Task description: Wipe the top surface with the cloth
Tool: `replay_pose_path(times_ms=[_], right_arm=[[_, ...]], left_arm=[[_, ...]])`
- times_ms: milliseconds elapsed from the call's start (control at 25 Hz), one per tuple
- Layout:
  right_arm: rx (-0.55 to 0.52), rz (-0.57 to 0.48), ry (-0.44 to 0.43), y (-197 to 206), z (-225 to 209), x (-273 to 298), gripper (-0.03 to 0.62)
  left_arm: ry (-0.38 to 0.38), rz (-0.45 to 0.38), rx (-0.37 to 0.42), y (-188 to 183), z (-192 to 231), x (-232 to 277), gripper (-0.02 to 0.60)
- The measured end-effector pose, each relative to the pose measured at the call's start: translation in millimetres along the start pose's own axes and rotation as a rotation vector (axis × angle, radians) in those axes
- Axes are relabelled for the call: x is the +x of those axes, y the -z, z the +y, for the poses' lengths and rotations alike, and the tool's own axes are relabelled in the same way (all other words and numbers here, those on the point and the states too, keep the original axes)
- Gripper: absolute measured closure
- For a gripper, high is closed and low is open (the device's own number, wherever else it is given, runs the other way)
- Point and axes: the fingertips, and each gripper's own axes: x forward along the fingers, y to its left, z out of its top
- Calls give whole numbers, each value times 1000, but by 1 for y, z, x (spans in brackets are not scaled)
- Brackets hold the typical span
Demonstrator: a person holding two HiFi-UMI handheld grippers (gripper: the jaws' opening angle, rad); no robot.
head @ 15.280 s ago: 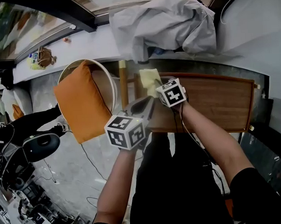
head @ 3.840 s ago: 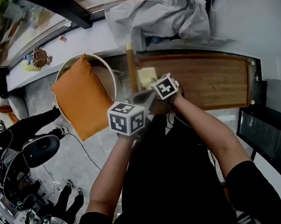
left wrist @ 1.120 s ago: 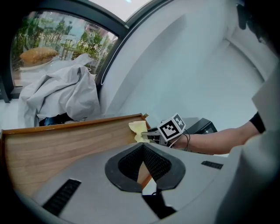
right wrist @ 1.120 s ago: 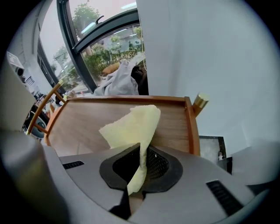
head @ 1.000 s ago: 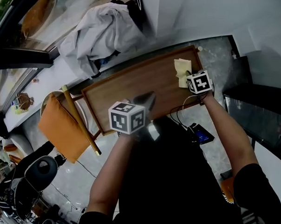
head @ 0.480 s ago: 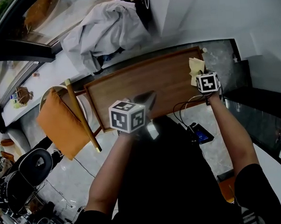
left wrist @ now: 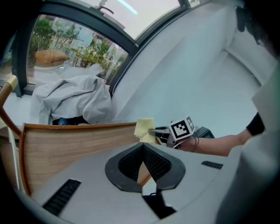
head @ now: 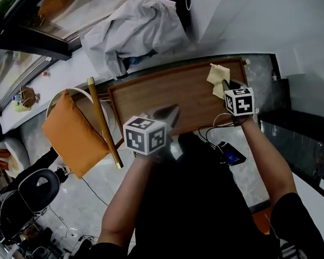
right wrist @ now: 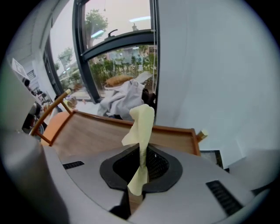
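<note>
Right gripper view: cloth (right wrist: pixel 141 127) pinched upright between the closed fingers (right wrist: pixel 121 166)

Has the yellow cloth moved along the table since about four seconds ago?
Yes. The cloth has gone from the left end of the table, beside the orange cushion, to its right end near the far corner.
</note>
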Motion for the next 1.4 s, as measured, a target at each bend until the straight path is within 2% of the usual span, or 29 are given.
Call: replay_pose_path(times_ms=[160, 320, 560, 680, 800, 1080, 1240, 1400], right_arm=[[-19, -41, -167, -27, 84, 2, 562], [-83, -24, -300, -38, 173, 14, 562], [-147, 10, -468, -40, 291, 32, 562], [-169, 48, -548, -34, 344, 41, 562], [-197, 89, -618, -26, 392, 49, 562], [-224, 153, -644, -12, 453, 71, 562], [-283, 178, -596, -2, 459, 87, 562], [-292, 185, -564, 3, 459, 95, 562]], left_arm=[[-30, -35, -28, 4, 19, -32, 572], [-64, -67, -57, 11, 41, -67, 574], [-85, -110, -97, 26, 64, -123, 574], [-72, -135, -129, 34, 71, -144, 574], [-92, -139, -132, 44, 84, -162, 574], [-114, -127, -169, 65, 112, -186, 574], [-106, -112, -158, 71, 115, -188, 574], [-95, -131, -165, 69, 118, -193, 572]])
